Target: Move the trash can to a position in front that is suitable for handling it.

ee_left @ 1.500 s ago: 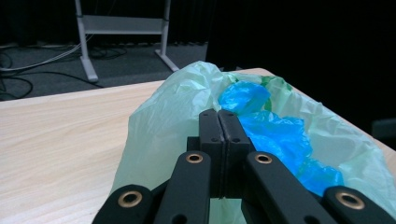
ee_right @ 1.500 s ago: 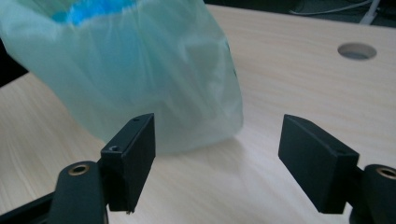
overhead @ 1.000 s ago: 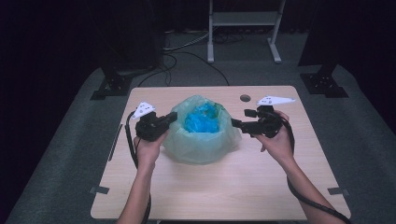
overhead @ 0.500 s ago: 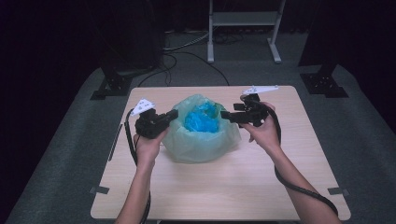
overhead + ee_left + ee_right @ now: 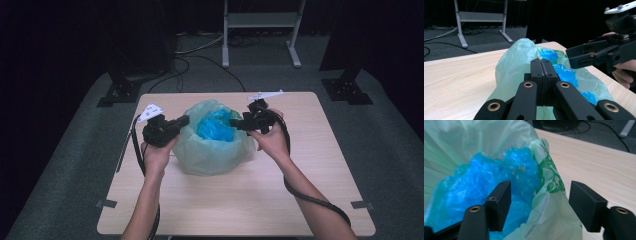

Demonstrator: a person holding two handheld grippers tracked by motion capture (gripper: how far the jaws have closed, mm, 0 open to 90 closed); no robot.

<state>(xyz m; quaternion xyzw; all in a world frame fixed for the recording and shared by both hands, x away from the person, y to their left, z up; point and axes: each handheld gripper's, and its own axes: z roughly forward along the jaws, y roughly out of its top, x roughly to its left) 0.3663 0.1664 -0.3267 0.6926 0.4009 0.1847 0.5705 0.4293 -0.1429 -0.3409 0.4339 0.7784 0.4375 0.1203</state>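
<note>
Bench [image 5: 300, 200]: pale wood, green bag [image 5: 212, 150] at middle, mouth up, blue bag [image 5: 215, 125] bunched inside.
Change: right hand has slid left from off bag's right side; right tongs [image 5: 239, 123] now straddle green rim at far right edge, jaws just closing, still gapped, not pressing plastic. Likely about to pinch rim to spread or tie mouth.
Left tongs [image 5: 182, 121]: shut tight on left rim, unmoved.
Forearms come from near edge, both tongs levelled inward.
</note>
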